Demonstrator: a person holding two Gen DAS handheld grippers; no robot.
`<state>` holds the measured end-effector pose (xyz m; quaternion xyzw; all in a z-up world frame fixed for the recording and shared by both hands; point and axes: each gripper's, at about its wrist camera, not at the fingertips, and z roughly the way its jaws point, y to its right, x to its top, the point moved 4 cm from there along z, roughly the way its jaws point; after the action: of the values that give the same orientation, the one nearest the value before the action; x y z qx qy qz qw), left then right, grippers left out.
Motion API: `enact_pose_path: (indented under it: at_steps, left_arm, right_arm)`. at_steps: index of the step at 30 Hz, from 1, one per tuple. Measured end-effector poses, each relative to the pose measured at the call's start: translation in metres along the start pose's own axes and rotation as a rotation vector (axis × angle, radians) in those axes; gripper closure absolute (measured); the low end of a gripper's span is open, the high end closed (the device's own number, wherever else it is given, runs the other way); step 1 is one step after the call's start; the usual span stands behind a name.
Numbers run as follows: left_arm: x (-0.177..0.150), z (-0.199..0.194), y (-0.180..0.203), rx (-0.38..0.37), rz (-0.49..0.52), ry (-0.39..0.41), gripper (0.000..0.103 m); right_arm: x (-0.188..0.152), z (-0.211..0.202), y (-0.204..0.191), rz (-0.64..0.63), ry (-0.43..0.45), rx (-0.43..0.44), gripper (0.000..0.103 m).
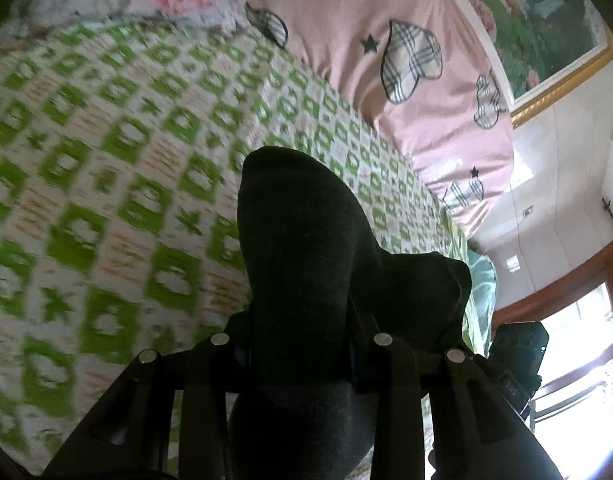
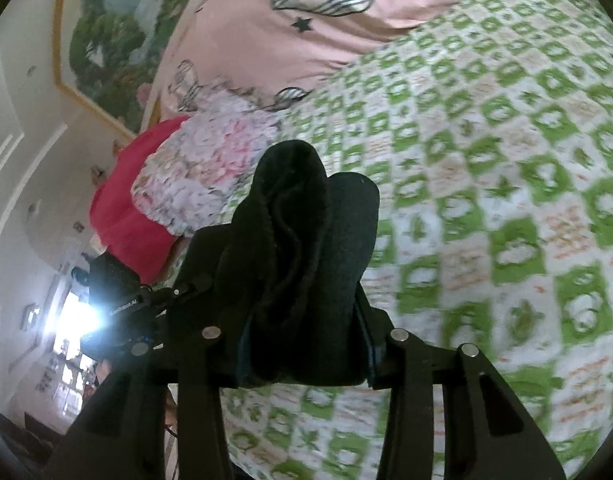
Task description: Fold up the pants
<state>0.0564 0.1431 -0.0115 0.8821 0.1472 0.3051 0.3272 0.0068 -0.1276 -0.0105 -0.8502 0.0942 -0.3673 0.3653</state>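
Observation:
Dark, near-black pants fabric (image 1: 298, 240) bunches up between the fingers of my left gripper (image 1: 302, 344), which is shut on it, lifted above the green-and-white patterned bedspread (image 1: 106, 160). In the right wrist view another thick bundle of the same pants (image 2: 298, 232), with a rolled hem showing, is pinched in my right gripper (image 2: 302, 340), also raised off the bedspread (image 2: 506, 200). The fabric hides the fingertips of both grippers. The rest of the pants is out of view.
A pink duvet with plaid hearts (image 1: 386, 60) lies at the far side of the bed. A floral quilt (image 2: 198, 168) and a red cloth (image 2: 122, 200) sit beside it. A framed landscape picture (image 1: 546, 20) hangs on the wall; a bright window (image 1: 578, 360) is nearby.

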Motion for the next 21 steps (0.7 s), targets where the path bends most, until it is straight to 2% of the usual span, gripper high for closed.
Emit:
enact_pose_path:
  at_steps: [10,21]
  left_arm:
    - [0.023,-0.064,-0.028,0.121,0.028,0.128,0.07]
    - [0.06,-0.077,-0.07,0.196,-0.005,0.18,0.07]
  right_arm:
    - [0.011,0.059,-0.053,-0.103,-0.055,0.055,0.06]
    - [0.028,0.125,-0.084,-0.153,-0.106,0.076,0.06]
